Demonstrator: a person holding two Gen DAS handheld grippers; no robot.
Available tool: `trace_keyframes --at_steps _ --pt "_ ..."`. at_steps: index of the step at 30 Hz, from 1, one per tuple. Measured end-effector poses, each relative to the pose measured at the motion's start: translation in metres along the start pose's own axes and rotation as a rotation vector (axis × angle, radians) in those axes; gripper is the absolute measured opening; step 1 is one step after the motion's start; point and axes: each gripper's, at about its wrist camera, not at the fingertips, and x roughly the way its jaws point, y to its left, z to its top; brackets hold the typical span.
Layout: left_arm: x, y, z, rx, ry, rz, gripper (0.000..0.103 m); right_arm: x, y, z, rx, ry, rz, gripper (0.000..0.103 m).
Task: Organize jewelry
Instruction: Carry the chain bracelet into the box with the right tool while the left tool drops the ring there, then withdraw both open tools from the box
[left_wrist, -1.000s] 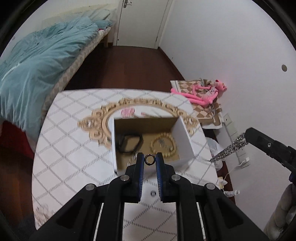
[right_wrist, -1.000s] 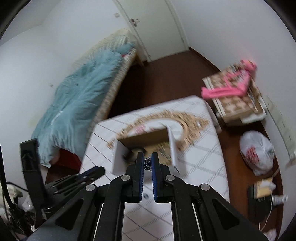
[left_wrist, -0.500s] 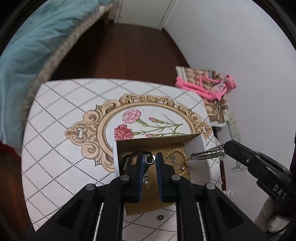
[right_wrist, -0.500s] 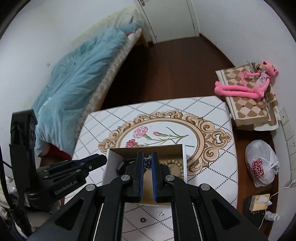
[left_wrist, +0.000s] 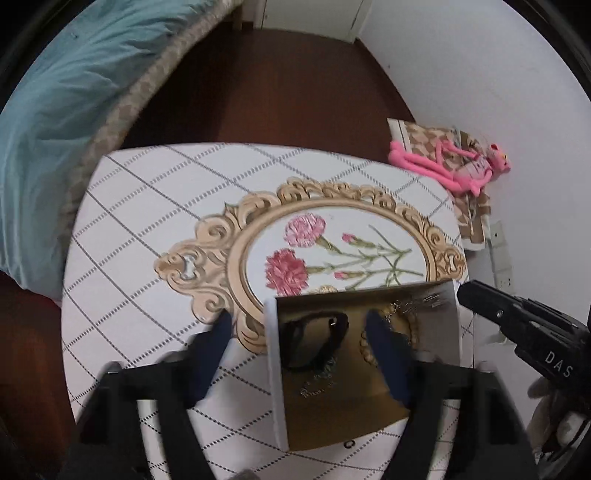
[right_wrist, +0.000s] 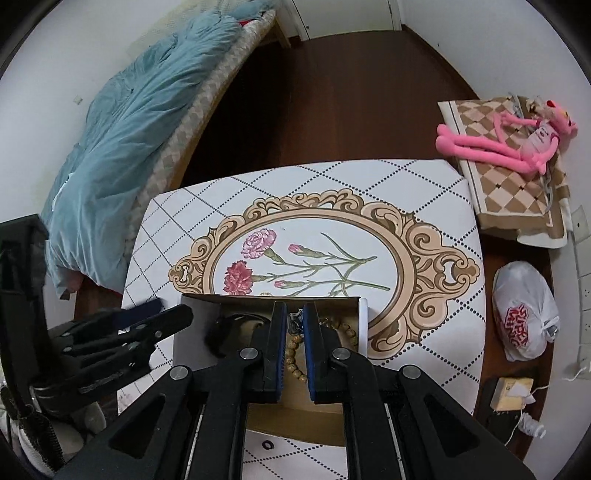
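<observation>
A white-walled cardboard box (left_wrist: 275, 369) with a brown inside stands on the patterned table; it also shows in the right wrist view (right_wrist: 364, 325). Inside lie a black band (left_wrist: 314, 341), a wooden bead bracelet (right_wrist: 291, 356) and a small ring (left_wrist: 332, 323). My left gripper (left_wrist: 299, 328) is open wide, its fingers straddling the box's left wall, empty. My right gripper (right_wrist: 294, 314) is over the box, its jaws a narrow gap apart, with a silver chain (right_wrist: 294, 318) between the tips. A small dark ring (right_wrist: 266, 444) lies on the table in front of the box.
The table (right_wrist: 424, 184) has a gold frame and flower print. A bed with a teal duvet (right_wrist: 140, 110) is to the left. A pink plush toy (right_wrist: 498, 144) lies on a checkered box, and a white plastic bag (right_wrist: 524, 314) sits on the floor to the right.
My left gripper has opened wide and let the small ring drop into the box. My right gripper has moved down over the box with the chain and its jaws have parted slightly.
</observation>
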Motion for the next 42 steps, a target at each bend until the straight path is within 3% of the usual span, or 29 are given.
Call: trace_keyframes --at_steps 3,7,9,11,15,26,34,42 --pt "-0.004 0.005 -0.001 -0.004 -0.017 0.035 0.077 -0.006 -0.002 -0.002 0.004 -0.022 -0.012 0.051" --pt "-0.011 0.007 -0.009 0.011 -0.068 0.101 0.101 -0.014 -0.004 -0.01 -0.006 -0.044 -0.062 0.058" --pt "-0.015 0.006 -0.016 0.019 -0.101 0.142 0.101 -0.014 -0.004 -0.016 -0.022 -0.045 -0.122 0.086" --pt "-0.018 0.004 -0.024 0.037 -0.135 0.186 0.102 -0.011 -0.003 -0.027 -0.044 -0.041 -0.205 0.094" --pt "-0.018 0.001 -0.039 0.058 -0.173 0.241 0.102 0.002 -0.002 -0.052 -0.071 -0.014 -0.299 0.099" --pt "-0.011 -0.002 -0.071 0.037 -0.144 0.253 0.102 0.005 -0.004 -0.087 -0.052 -0.045 -0.356 0.099" --pt "-0.034 -0.009 -0.085 0.035 -0.188 0.241 0.102 -0.021 -0.002 -0.098 -0.035 -0.109 -0.368 0.099" --pt "-0.078 -0.023 -0.101 0.036 -0.282 0.231 0.102 -0.071 0.012 -0.117 -0.046 -0.22 -0.372 0.099"
